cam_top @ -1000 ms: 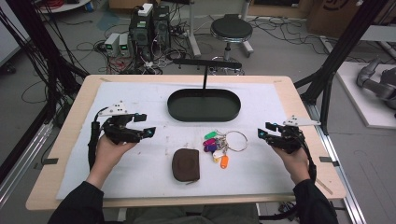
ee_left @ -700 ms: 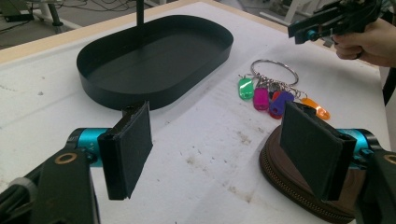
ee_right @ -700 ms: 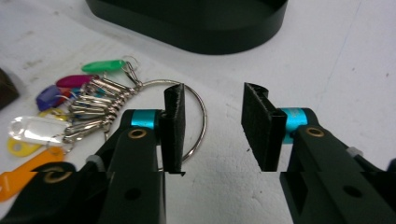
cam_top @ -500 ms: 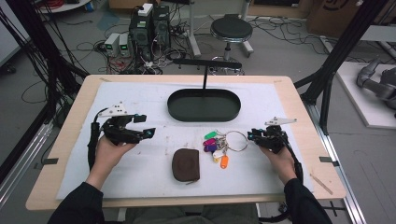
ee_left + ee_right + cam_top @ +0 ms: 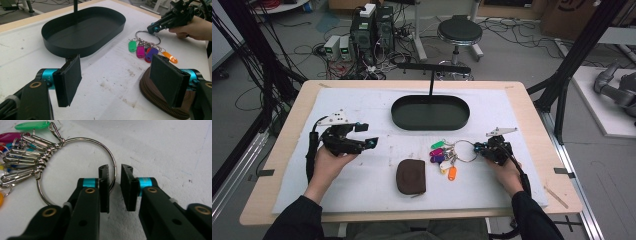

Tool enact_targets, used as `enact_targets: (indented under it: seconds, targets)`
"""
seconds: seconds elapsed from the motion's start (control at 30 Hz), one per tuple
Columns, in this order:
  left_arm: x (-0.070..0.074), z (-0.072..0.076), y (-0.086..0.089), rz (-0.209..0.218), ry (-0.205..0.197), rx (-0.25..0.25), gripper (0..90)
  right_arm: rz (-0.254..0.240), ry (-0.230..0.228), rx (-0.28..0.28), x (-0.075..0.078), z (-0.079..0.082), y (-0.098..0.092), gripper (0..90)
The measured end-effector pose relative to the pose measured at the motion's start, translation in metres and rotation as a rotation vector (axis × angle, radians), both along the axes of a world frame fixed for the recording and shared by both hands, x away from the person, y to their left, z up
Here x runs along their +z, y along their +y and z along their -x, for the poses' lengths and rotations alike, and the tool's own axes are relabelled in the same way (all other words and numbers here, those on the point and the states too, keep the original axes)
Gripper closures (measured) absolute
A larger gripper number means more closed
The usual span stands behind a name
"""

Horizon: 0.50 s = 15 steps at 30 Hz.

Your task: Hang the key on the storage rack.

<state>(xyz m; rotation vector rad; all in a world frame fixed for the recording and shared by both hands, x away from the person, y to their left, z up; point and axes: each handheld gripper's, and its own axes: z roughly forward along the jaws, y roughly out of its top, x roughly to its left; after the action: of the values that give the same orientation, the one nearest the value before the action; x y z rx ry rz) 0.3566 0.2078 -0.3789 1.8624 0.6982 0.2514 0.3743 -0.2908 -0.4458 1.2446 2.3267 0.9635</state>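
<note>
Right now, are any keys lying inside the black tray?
No, the black tray holds nothing; the key ring with its coloured tags lies beside it on the white mat.

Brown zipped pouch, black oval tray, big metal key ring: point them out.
brown zipped pouch (image 5: 411,176), high view, top face.
black oval tray (image 5: 430,112), high view, floor.
big metal key ring (image 5: 97,144), right gripper view, upper arc.
</note>
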Motion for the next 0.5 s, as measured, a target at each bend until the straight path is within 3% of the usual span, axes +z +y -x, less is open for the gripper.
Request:
enact_targets:
  seconds: [0.1,0.23,0.27,0.4,0.43,0.47,0.5]
  targets:
    - [0.000,0.001,0.000,0.002,-0.001,0.002,25.8,0.007,-0.008,0.000,0.000,0.000,0.001,88.1]
    - [0.001,0.001,0.001,0.002,-0.001,0.003,25.8,-0.029,-0.024,-0.004,0.003,0.001,-0.002,88.4]
    - [0.000,0.000,0.001,0.004,-0.002,0.004,25.8,-0.087,-0.053,-0.012,0.009,0.002,-0.006,88.4]
    - [0.000,0.000,0.002,0.004,-0.002,0.006,25.8,-0.202,-0.095,-0.004,0.020,0.006,-0.013,88.3]
    - [0.000,0.000,0.002,0.004,-0.002,0.006,25.8,-0.202,-0.095,-0.004,0.020,0.006,-0.013,88.3]
    - [0.000,0.000,0.002,0.005,-0.003,0.004,25.8,-0.252,-0.110,-0.002,0.025,0.009,-0.014,88.3]
    - [0.000,0.000,0.001,0.006,-0.003,0.004,25.8,-0.252,-0.110,-0.002,0.025,0.009,-0.014,88.3]
